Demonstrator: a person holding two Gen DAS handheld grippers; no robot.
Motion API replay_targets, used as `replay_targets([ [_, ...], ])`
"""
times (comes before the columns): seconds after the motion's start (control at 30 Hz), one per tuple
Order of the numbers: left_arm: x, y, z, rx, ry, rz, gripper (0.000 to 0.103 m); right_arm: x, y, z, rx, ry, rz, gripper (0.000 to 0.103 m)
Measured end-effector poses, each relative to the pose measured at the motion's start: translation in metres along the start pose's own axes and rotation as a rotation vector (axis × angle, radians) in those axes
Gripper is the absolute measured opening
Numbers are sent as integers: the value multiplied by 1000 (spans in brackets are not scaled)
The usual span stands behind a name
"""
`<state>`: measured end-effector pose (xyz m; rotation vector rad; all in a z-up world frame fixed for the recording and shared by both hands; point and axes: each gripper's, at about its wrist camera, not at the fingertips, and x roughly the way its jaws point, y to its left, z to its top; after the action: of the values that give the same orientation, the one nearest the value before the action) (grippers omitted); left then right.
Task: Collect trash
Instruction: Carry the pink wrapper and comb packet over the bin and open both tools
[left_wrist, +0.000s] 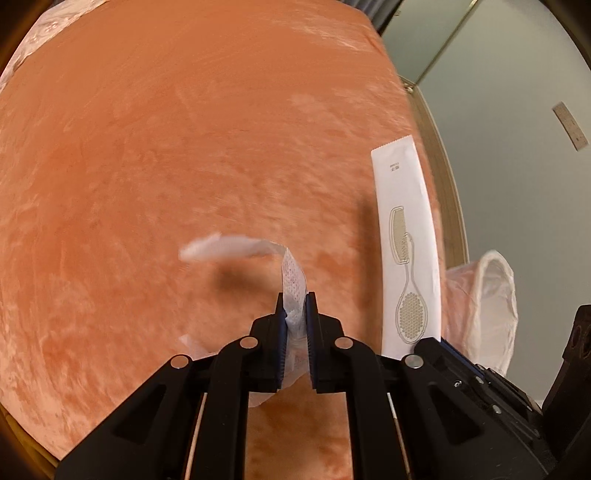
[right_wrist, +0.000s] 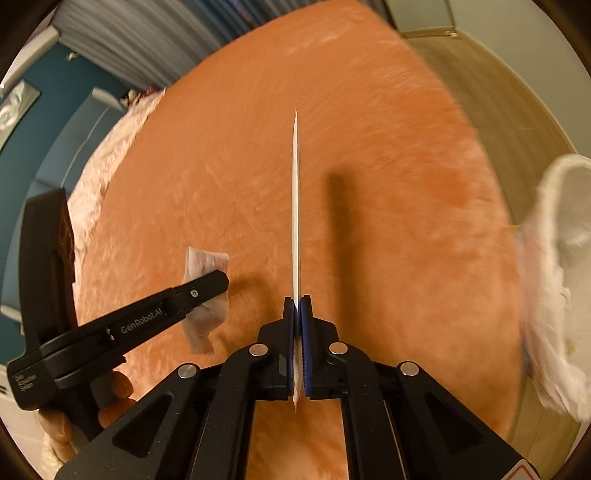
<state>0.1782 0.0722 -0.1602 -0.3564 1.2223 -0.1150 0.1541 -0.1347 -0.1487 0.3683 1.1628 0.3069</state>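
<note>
My left gripper (left_wrist: 294, 297) is shut on a crumpled white tissue (left_wrist: 291, 277) and holds it above the orange bedspread (left_wrist: 184, 147); it also shows in the right wrist view (right_wrist: 221, 282) with the tissue (right_wrist: 205, 321). My right gripper (right_wrist: 297, 301) is shut on a flat white comb wrapper (right_wrist: 296, 206), seen edge-on. In the left wrist view the wrapper (left_wrist: 406, 240) shows a printed comb and brush, standing upright to the right of the tissue. A white trash bag (left_wrist: 491, 306) hangs open past the bed's right edge and also shows in the right wrist view (right_wrist: 554, 277).
The bed's wooden frame (left_wrist: 443, 192) runs along the right side, with grey floor (left_wrist: 517, 166) beyond. A pale patterned cover (right_wrist: 96, 177) lies at the bed's far left. Blue furniture (right_wrist: 55, 129) and grey curtains (right_wrist: 140, 40) stand behind.
</note>
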Motion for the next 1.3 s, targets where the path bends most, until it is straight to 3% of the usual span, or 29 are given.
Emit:
replay_targets([
  [0.23,-27,-70,-22,117,-31,-44,9,-72,-18,-15,11,-129,-37,4],
  [0.57,-49,-172,-49,297,-68,-106,9,-166,-76,-37,74,-267,-107,4],
  [0.9,-39,-266,-71,458,-61,-155,9,-205,-141,-56,174,-318,-143,5],
  [1.07,-29,-290,-71,492,-56,-170,12,-210,-163,-61,211,-322,-158,5],
  [1.1,-28,-294,-70,494,-56,-178,13,-210,-166,-62,217,-322,-160,4],
  [1.17,-27,-300,-68,496,-60,-168,29,-208,-174,-62,226,-321,-167,4],
  [1.2,-24,-299,-65,491,-66,-160,43,-209,-175,-62,229,-320,-170,4],
  [1.23,-23,-299,-63,483,-81,-149,48,-208,-178,-63,233,-319,-170,4],
  [1.3,-22,-298,-61,483,-88,-140,48,-206,-182,-63,241,-315,-171,4],
])
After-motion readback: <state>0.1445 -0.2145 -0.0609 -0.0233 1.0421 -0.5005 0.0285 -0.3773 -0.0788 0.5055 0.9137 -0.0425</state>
